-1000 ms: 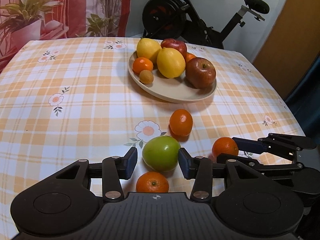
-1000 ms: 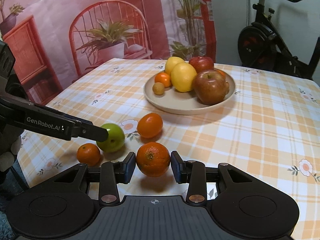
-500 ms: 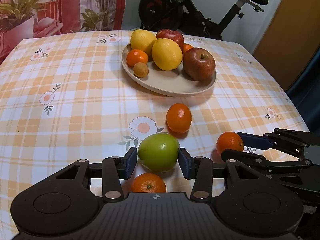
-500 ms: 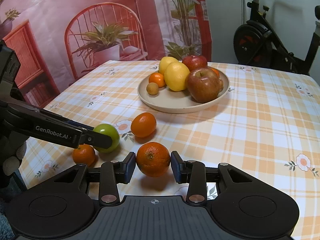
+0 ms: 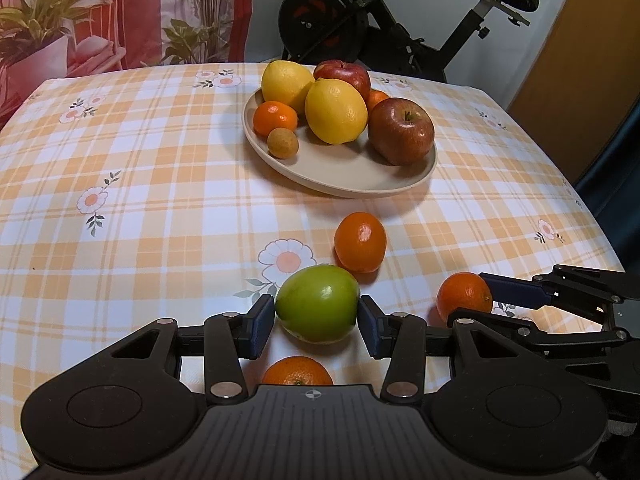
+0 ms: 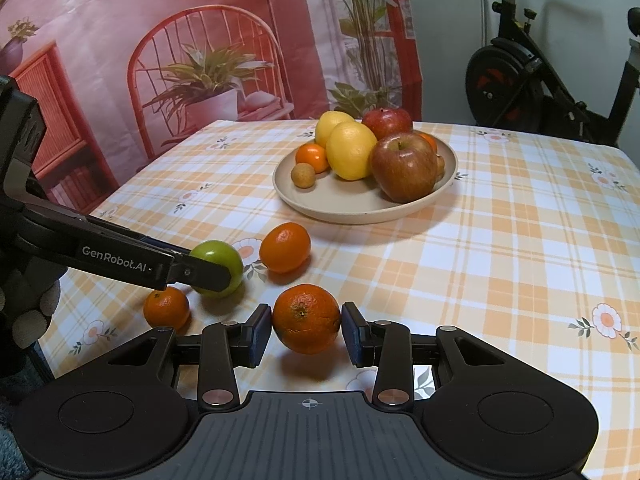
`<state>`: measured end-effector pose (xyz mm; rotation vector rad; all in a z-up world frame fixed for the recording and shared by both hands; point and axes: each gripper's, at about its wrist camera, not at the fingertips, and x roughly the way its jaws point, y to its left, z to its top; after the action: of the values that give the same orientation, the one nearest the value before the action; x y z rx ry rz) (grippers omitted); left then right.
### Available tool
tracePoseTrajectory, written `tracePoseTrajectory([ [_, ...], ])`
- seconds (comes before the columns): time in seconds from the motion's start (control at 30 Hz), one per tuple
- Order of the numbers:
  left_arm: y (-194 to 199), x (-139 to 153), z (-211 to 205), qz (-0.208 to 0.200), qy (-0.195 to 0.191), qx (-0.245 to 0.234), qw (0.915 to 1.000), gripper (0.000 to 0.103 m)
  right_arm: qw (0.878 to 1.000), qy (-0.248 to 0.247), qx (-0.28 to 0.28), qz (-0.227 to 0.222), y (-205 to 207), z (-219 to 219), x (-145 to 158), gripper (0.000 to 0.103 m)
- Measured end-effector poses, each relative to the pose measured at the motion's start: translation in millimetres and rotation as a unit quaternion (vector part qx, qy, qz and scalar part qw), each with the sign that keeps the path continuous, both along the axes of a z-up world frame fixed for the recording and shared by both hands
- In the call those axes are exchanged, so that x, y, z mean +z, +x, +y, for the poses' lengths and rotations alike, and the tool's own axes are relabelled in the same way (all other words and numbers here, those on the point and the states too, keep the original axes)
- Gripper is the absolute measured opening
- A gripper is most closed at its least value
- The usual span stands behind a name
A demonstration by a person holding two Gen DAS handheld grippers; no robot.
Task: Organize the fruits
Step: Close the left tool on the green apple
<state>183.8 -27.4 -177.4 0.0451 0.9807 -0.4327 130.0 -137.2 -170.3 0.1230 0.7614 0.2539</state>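
Note:
A green apple (image 5: 317,308) sits between the pads of my left gripper (image 5: 317,322), which touch it on both sides; it looks low over the checked tablecloth. In the right wrist view the left gripper's near finger (image 6: 192,272) crosses the apple (image 6: 220,258). My right gripper (image 6: 306,330) is shut on an orange (image 6: 306,316), held just above the cloth over its shadow. The same orange (image 5: 460,294) shows at the right of the left wrist view. A beige plate (image 5: 360,192) farther back holds lemons, red apples and small oranges.
An oval orange (image 5: 360,242) lies loose between the plate and the apple. A small orange (image 5: 298,372) lies just under my left gripper. An exercise bike (image 5: 360,28) stands behind the table. The table's right edge (image 5: 600,236) is near. A gloved hand (image 6: 28,312) holds the left gripper.
The left gripper has slid forward, so the green apple now sits deeper between its pads. The right gripper and its orange have stayed put.

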Motion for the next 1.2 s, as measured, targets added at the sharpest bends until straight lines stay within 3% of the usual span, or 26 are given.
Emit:
tracePoseTrajectory([
  [0.67,-0.8,10.3,10.0,-0.021,-0.014,0.017,0.9995,0.045,1.0,-0.002,-0.002,-0.006,-0.2,-2.2,2.7,0.035],
  [1.2,-1.6,6.9,12.4,0.001,-0.002,0.014,0.9999,0.048,1.0,0.0,-0.003,-0.003,1.1,-2.0,1.4,0.035],
])
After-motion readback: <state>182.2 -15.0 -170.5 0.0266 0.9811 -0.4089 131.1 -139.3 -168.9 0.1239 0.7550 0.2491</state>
